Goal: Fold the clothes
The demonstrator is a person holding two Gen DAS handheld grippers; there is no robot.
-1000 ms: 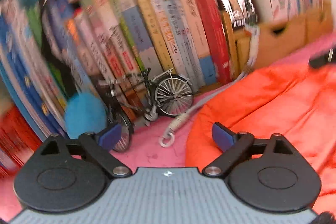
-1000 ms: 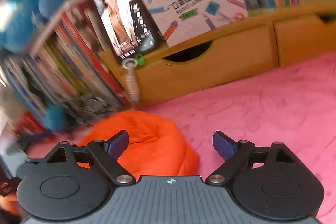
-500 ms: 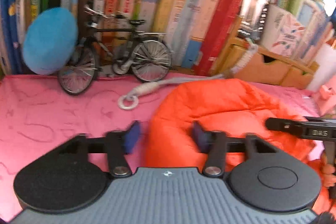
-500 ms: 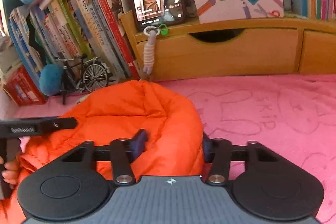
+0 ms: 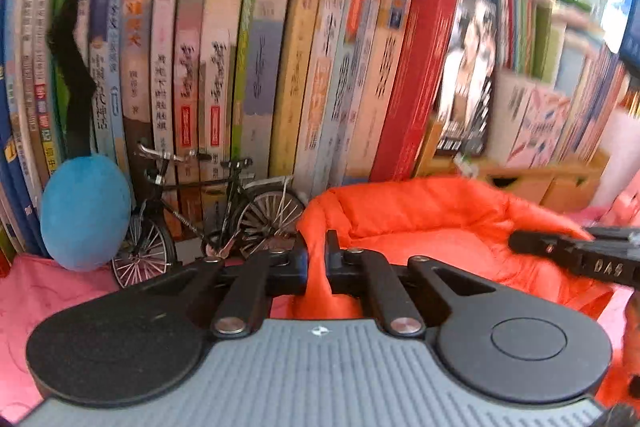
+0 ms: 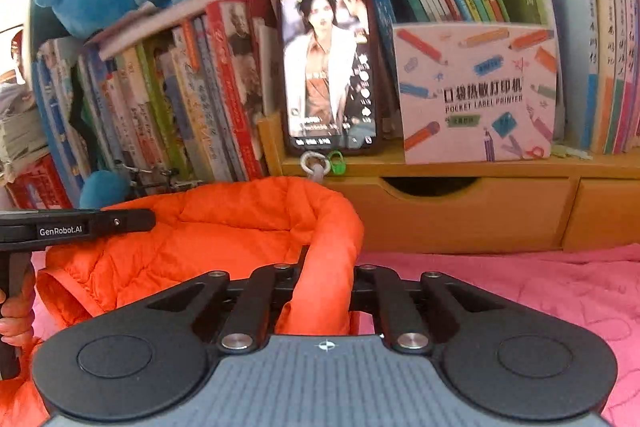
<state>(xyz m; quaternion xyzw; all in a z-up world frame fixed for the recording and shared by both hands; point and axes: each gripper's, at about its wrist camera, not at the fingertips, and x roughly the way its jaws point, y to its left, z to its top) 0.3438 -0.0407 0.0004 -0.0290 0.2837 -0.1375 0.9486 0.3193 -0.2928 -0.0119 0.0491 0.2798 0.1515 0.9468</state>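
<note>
Left gripper [image 5: 316, 259]: we see it clamped on one end of the orange puffer jacket's [image 5: 432, 227] raised edge.
Right gripper [image 6: 326, 279]: pinching the other end of that edge.
Jacket: on the pink blanket [image 6: 520, 291], before the bookshelf [image 6: 460, 171].
Key relation: the lifted edge sags between us, running left to right; both grippers equally near.
Pointing: bulk trails toward us, we judge.

Ahead of the left gripper [image 5: 316, 259], a model bicycle [image 5: 208, 219] and blue plush ball [image 5: 84, 211] stand against the books [image 5: 280, 75]. Ahead of the right gripper [image 6: 324, 279], wooden drawers [image 6: 460, 215] block; pink bedding [image 6: 520, 291] right of it lies open.
</note>
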